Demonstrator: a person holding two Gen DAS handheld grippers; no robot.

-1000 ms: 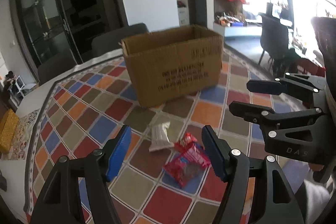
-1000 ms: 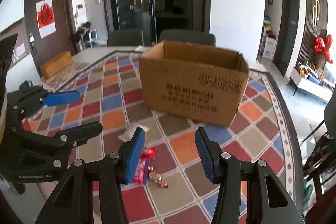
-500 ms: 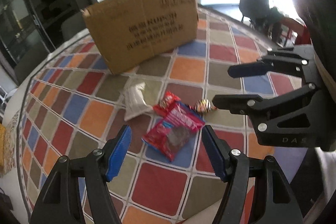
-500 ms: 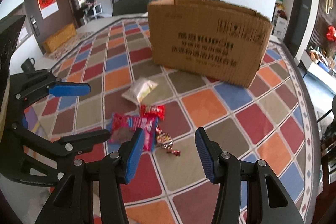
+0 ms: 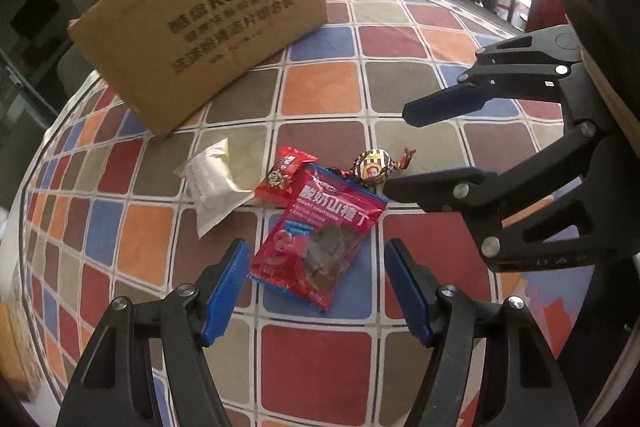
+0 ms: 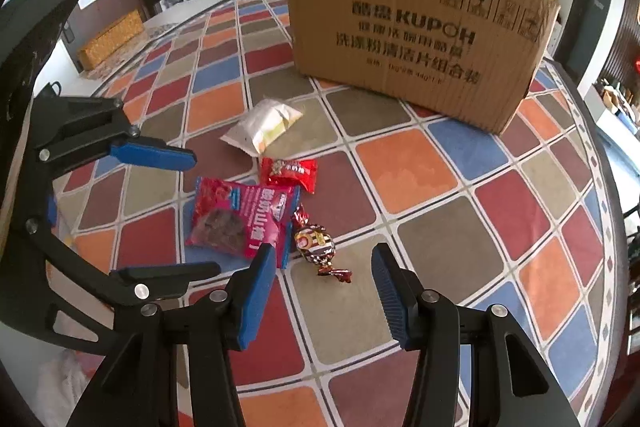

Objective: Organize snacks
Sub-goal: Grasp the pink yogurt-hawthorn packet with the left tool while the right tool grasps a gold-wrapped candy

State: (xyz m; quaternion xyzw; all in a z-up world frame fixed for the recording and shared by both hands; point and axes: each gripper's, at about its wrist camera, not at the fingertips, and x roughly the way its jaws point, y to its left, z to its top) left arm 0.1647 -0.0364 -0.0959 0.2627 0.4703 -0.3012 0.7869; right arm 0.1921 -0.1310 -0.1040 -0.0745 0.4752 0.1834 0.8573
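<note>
Both the left gripper (image 5: 316,281) and right gripper (image 6: 322,293) hang released and empty at lower centre above the hawthorn snack bag (image 5: 320,239), round wrapped candy (image 6: 316,241), small red packet (image 6: 290,173) and white sachet (image 6: 264,125), with the cardboard box (image 6: 416,39) behind, upper frame.

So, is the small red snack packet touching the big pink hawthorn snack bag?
Touching. In the left wrist view, the small red snack packet has its lower corner tucked against the big pink hawthorn snack bag, no tablecloth between.

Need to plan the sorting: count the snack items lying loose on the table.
4: a white packet nearest the cardboard box, a small red packet below it, a large red hawthorn bag, and a wrapped candy beside that bag. The box's inside is hidden.
</note>
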